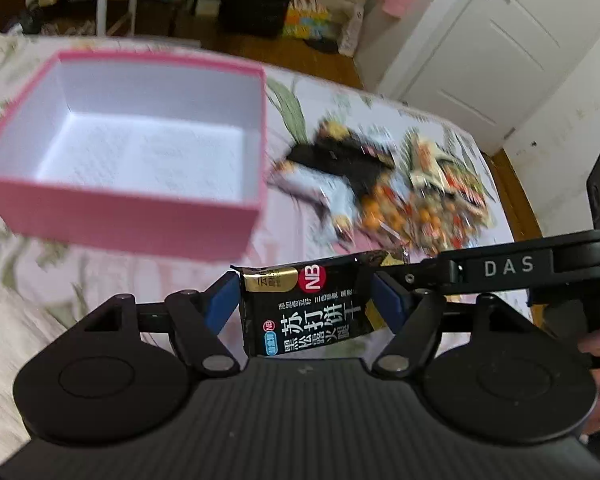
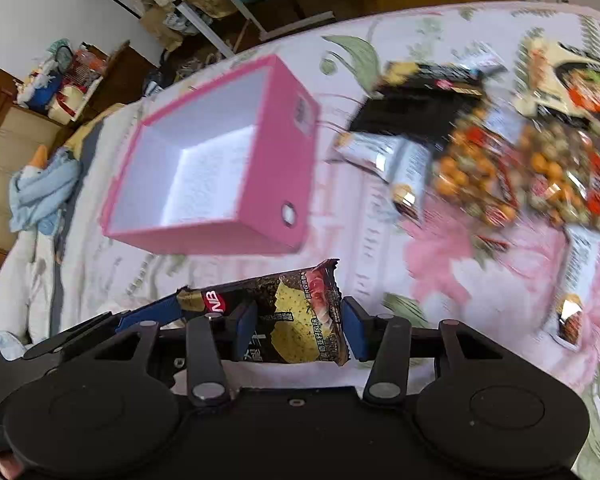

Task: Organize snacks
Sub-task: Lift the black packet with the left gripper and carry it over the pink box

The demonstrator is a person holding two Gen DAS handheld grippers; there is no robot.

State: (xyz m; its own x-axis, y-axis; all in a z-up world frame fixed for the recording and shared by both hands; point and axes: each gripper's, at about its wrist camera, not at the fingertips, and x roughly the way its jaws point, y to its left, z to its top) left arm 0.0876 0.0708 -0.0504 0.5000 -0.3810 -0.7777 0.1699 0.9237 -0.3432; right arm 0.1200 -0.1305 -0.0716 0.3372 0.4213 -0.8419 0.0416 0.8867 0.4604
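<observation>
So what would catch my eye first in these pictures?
Probably the bright pink box, open and empty on the flowered bedspread. Next, the black cracker packet, held up between both grippers at once, left gripper and right gripper. Beyond it lies a jumbled snack pile.

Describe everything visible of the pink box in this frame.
The pink box is a square, open-topped carton, apparently card, with pink outer walls and a plain white lining. It sits upright on the floral bedspread, lidless and empty inside. The right wrist view shows a small label and a round mark on one side wall. The snack pile lies beside it, not touching.
</observation>
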